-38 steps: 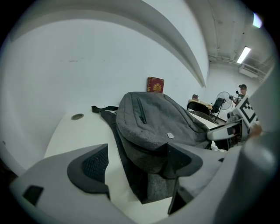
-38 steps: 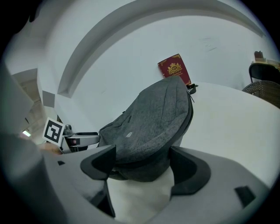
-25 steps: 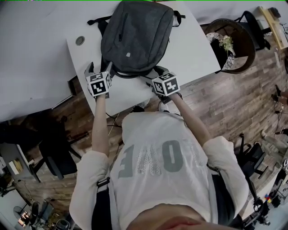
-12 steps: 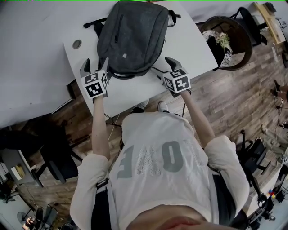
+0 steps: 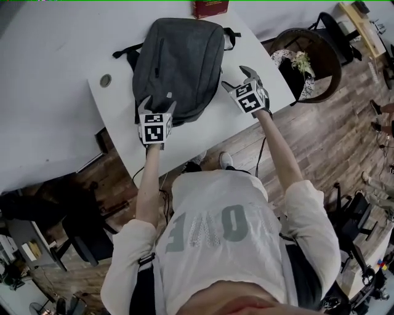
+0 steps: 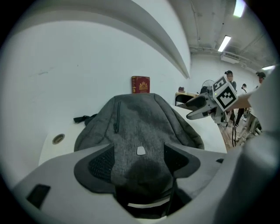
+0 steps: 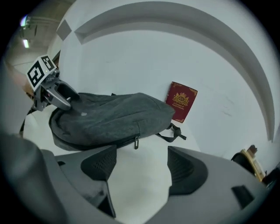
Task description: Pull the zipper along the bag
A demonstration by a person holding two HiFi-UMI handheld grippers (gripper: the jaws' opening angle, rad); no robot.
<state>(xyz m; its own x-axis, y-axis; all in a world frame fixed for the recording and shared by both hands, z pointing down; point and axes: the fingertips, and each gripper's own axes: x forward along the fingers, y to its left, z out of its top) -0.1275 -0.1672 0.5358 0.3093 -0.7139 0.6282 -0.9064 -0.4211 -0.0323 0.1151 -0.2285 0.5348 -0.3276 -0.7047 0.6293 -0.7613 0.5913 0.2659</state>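
Grey fabric bag lies flat on the white table, with a red booklet standing beyond its far end.

Head view: the left gripper sits at the near end of the bag and its tips overlap the fabric. The right gripper is off the bag's right side, over bare table, close to the edge but apart from it. Both jaw pairs look spread.

Left gripper view: the jaws are wide apart and straddle the bag's near end. Grey fabric fills the gap between them, and a small white tag sits just ahead of them. The pads do not pinch anything. I can't tell if they press the fabric or only hover at it.

Right gripper view: the jaws are wide apart and hold nothing, with only white table between them. The zipper pull hangs from the bag's side seam just ahead of the jaws, a little left of centre, clear of both pads. I can't tell whether the zipper is shut or part open along that side.

Progress: early, I judge. The bag is in place, the left gripper looks set to steady it, and the right one is lined up near the pull. Left to do: close in, clamp the pull, drag it along the seam.
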